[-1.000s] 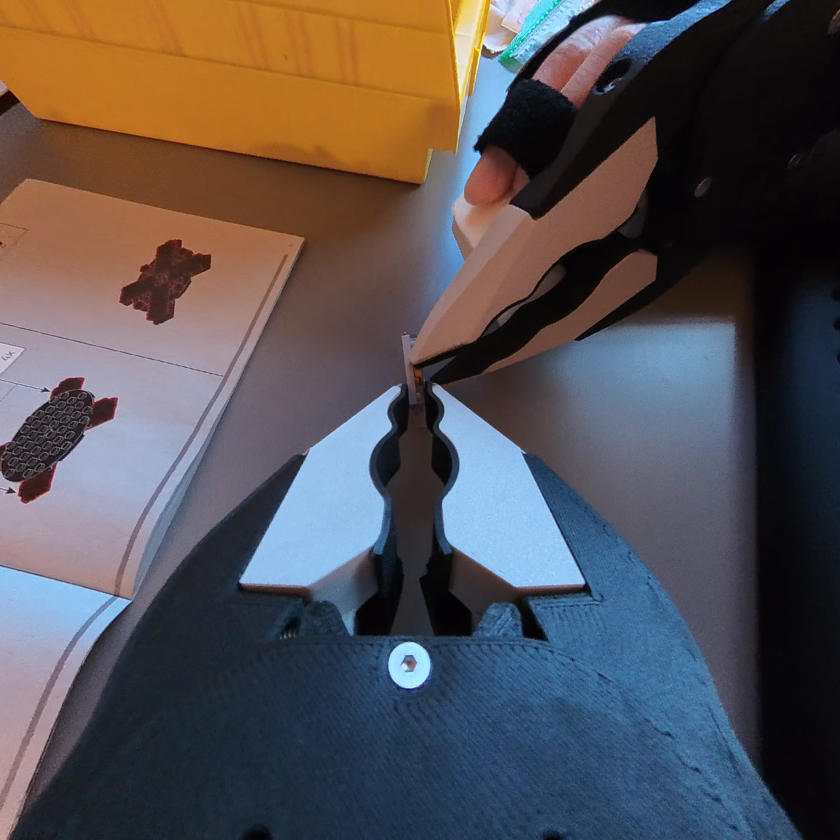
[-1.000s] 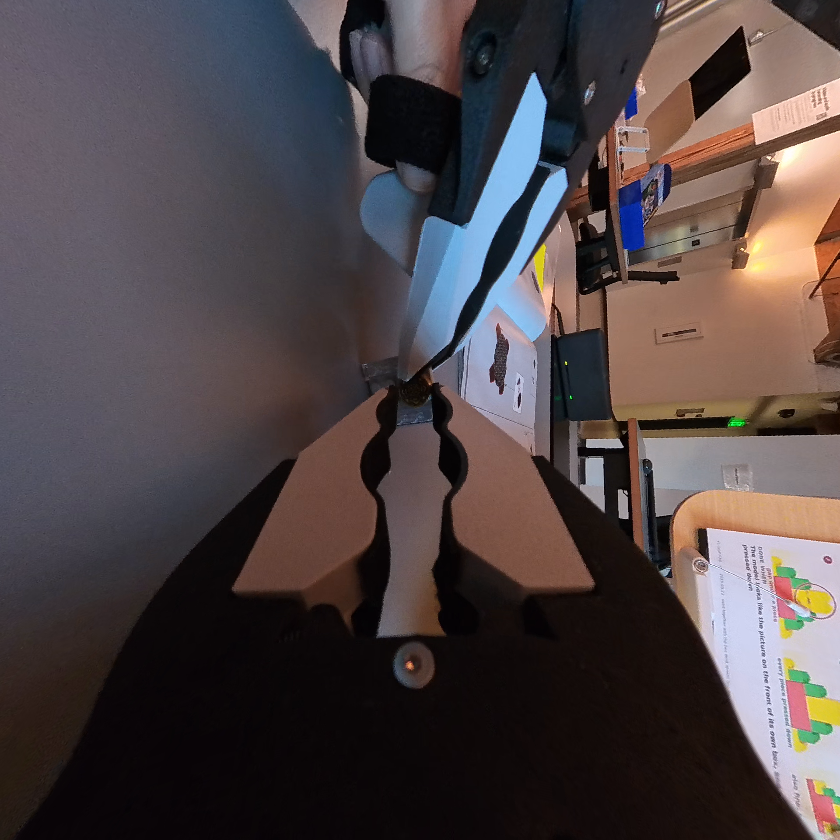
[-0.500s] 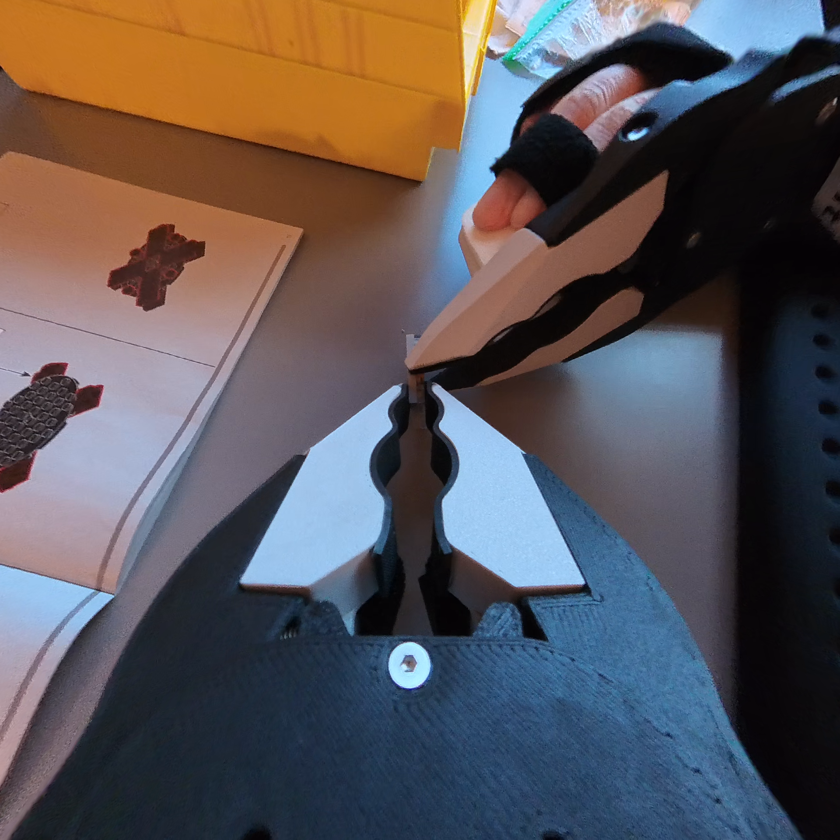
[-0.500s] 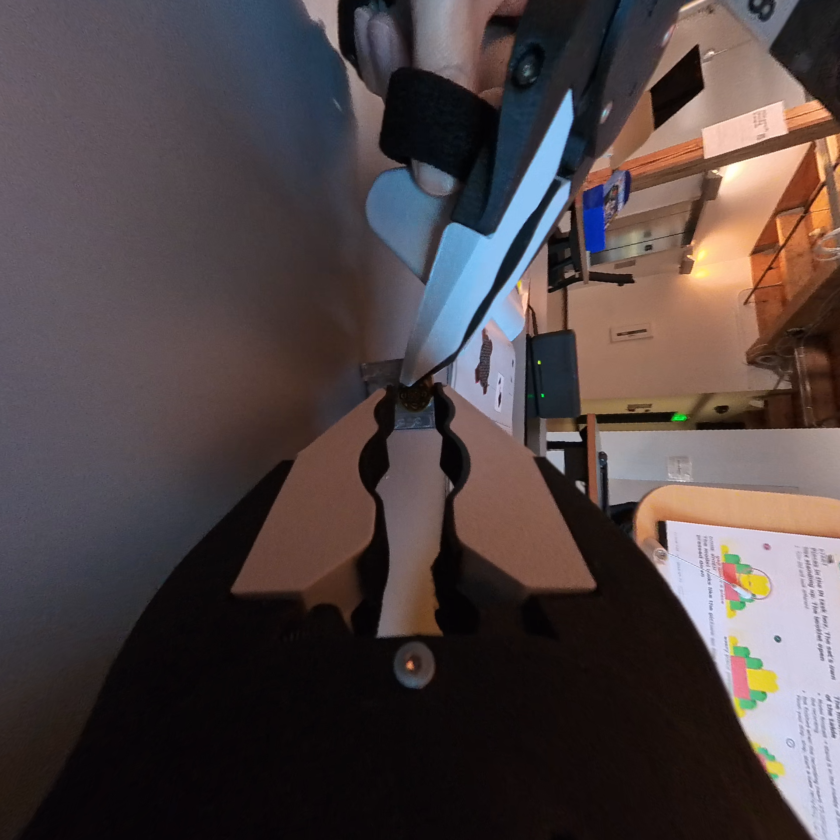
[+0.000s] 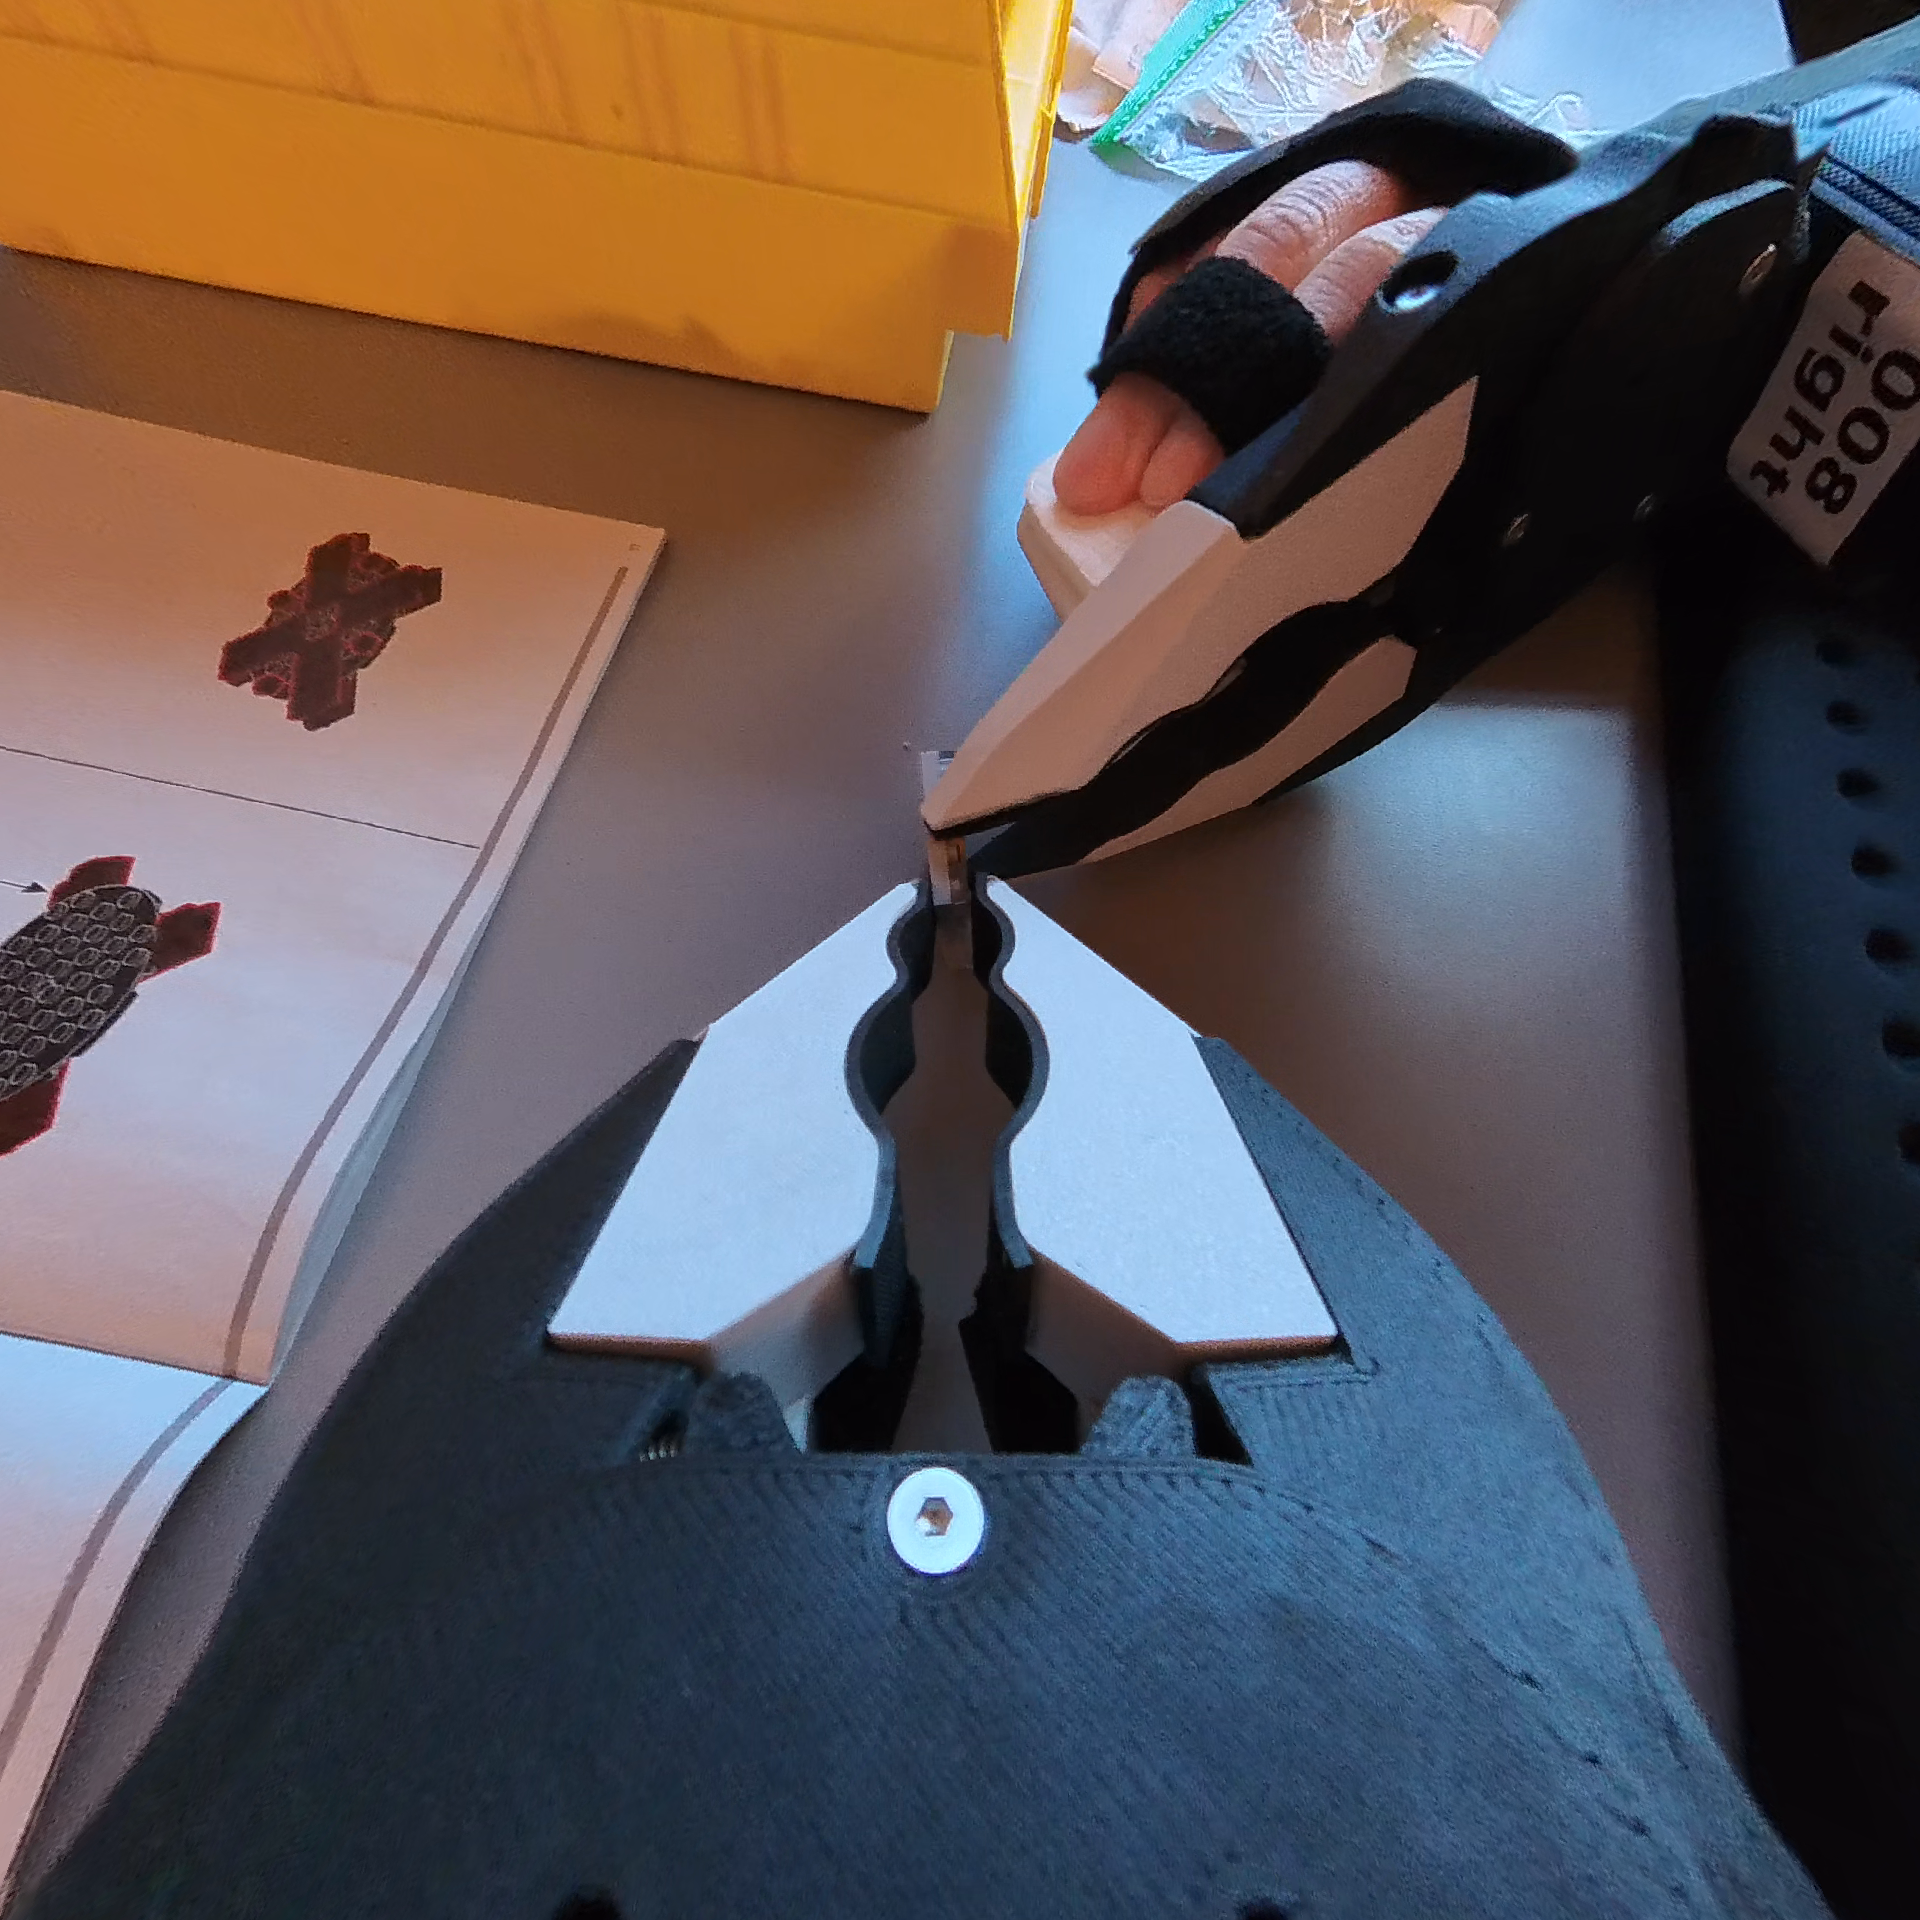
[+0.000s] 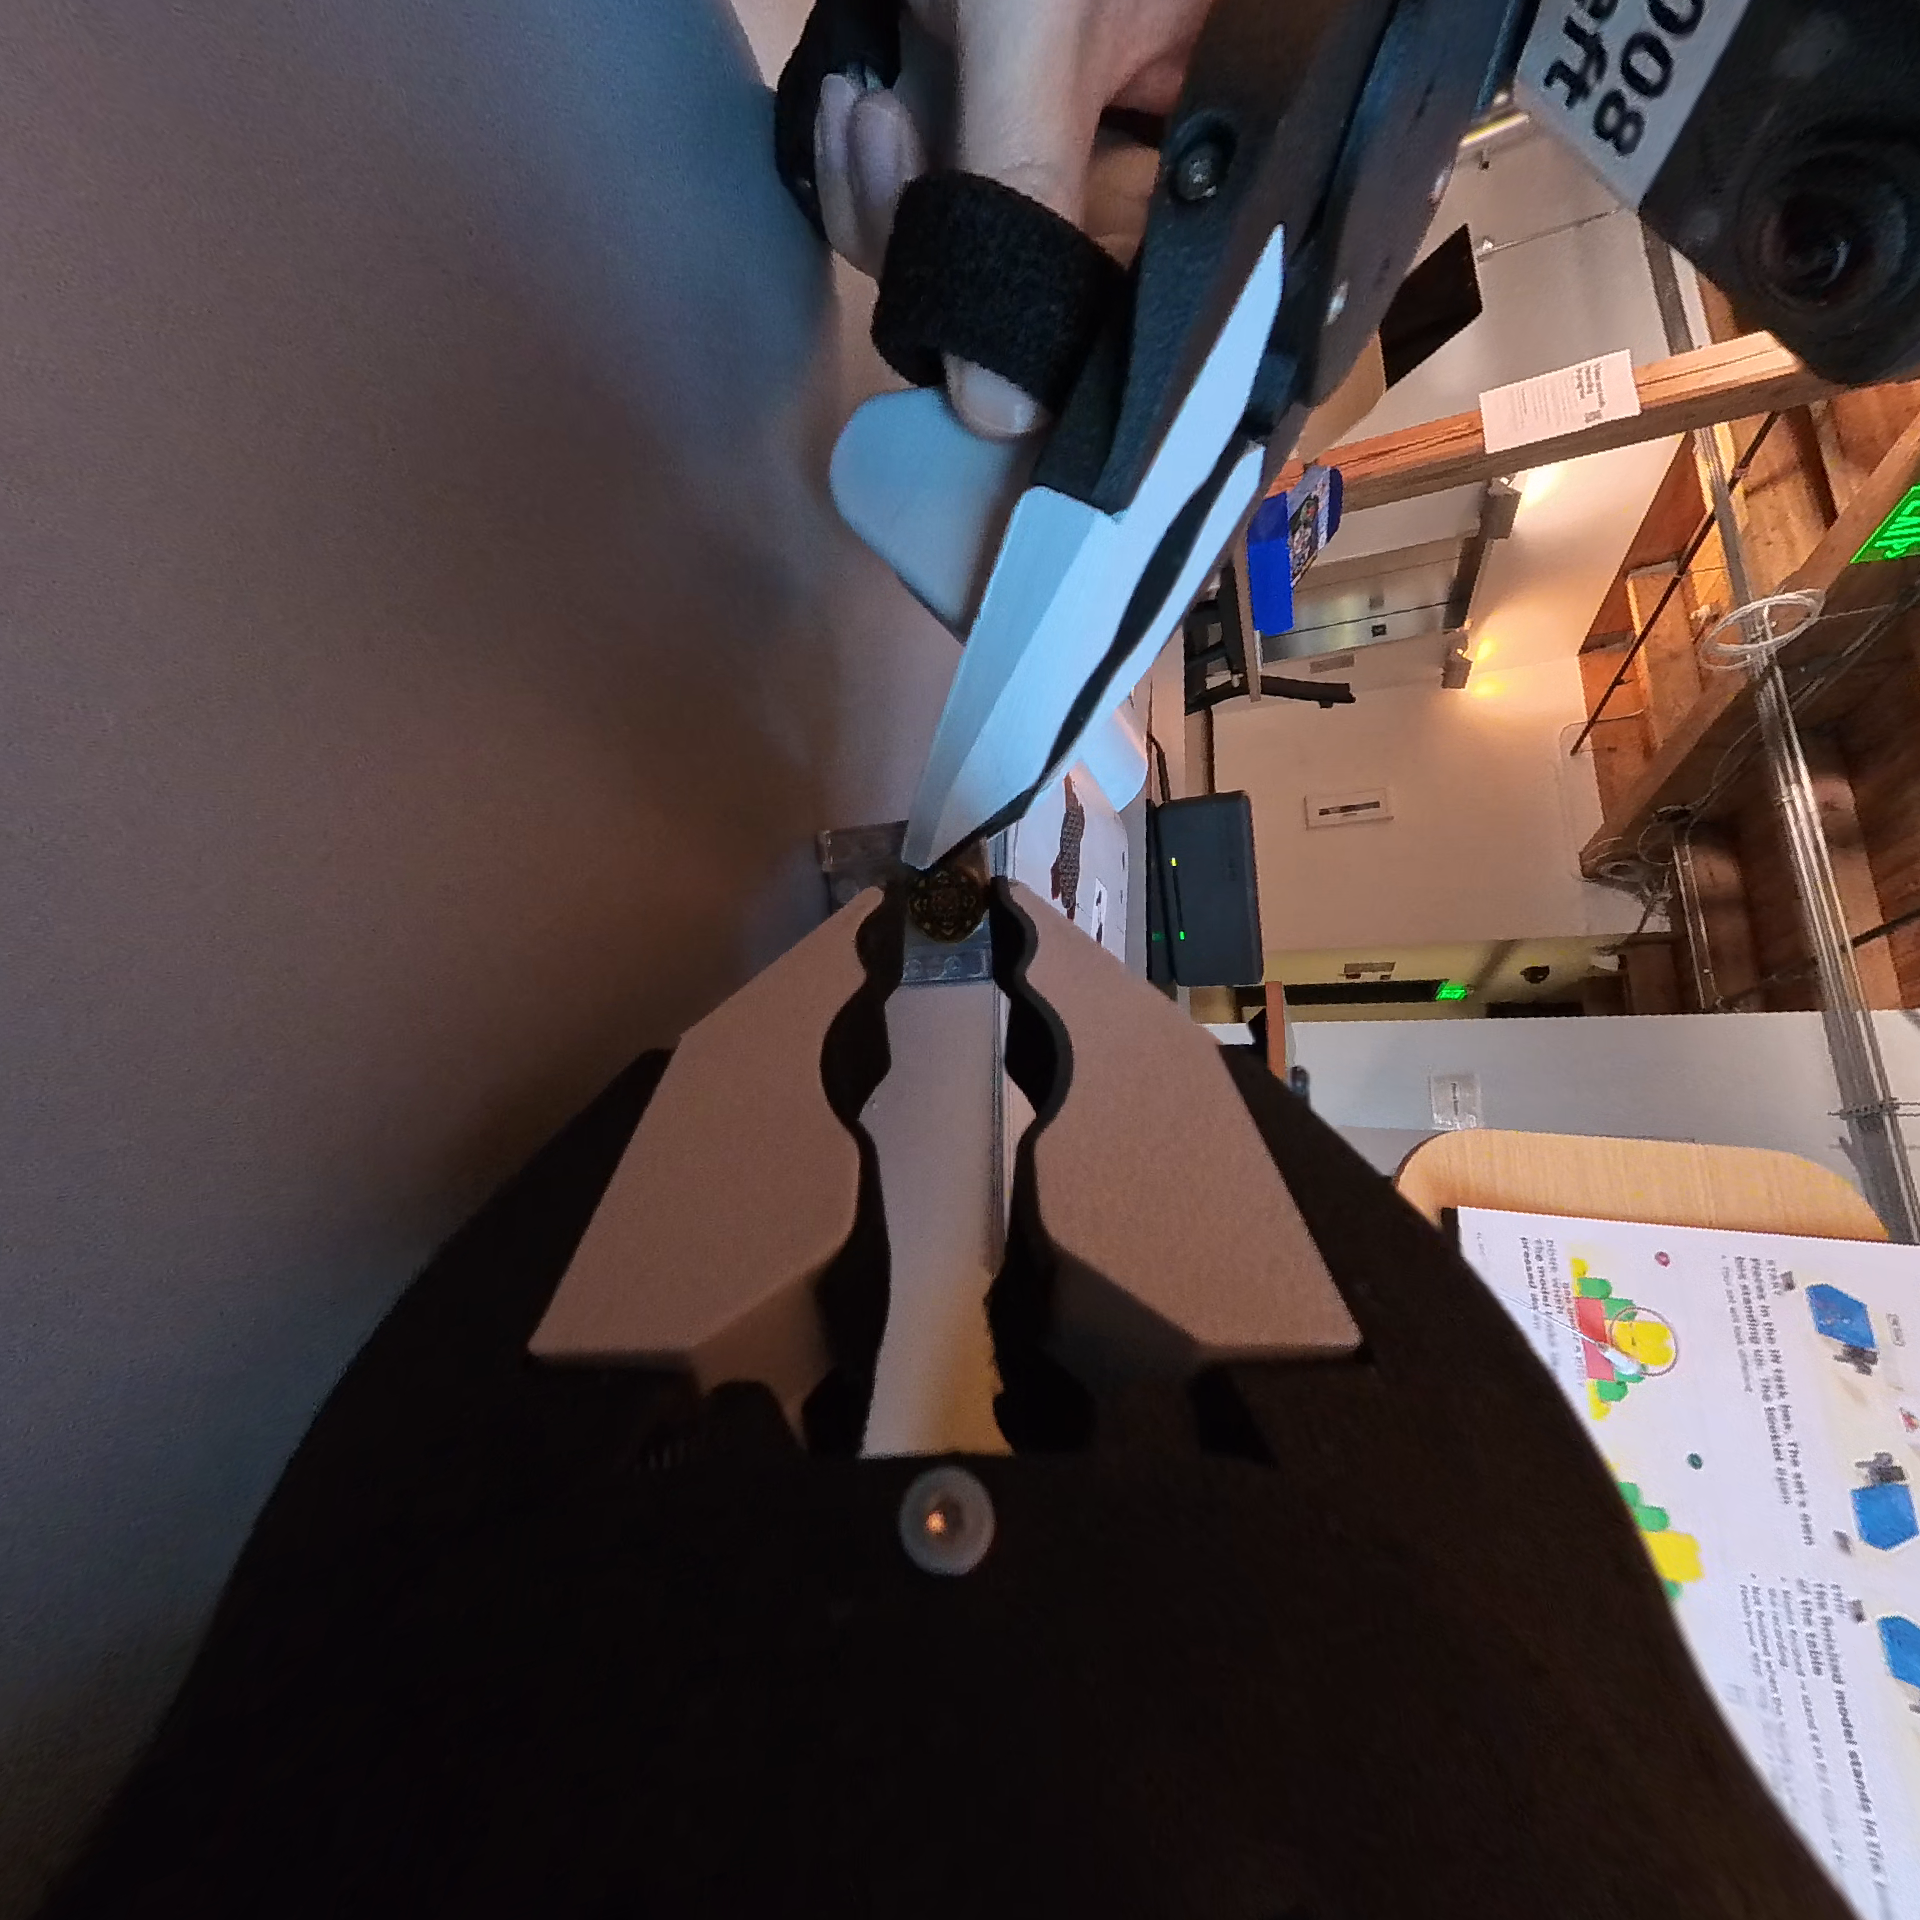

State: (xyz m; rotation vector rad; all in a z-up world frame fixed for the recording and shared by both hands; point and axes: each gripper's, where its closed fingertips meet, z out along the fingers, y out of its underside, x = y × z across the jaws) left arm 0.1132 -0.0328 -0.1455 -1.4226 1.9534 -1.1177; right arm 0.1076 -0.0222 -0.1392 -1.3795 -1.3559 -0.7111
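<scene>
Your left hand-held gripper (image 5: pixel 948 885) clamps a small thin grey plate (image 5: pixel 943 871) edge-on. Your right hand-held gripper (image 6: pixel 943 902) pinches a small dark patterned disc (image 6: pixel 943 902) against it, above the grey table (image 5: pixel 1351 883).

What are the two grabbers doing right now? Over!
Left hand-held gripper shut on small grey piece. Right hand-held gripper shut on dark round patterned piece. Tips meet above grey table. Instruction sheet, yellow bin off to side.
</scene>
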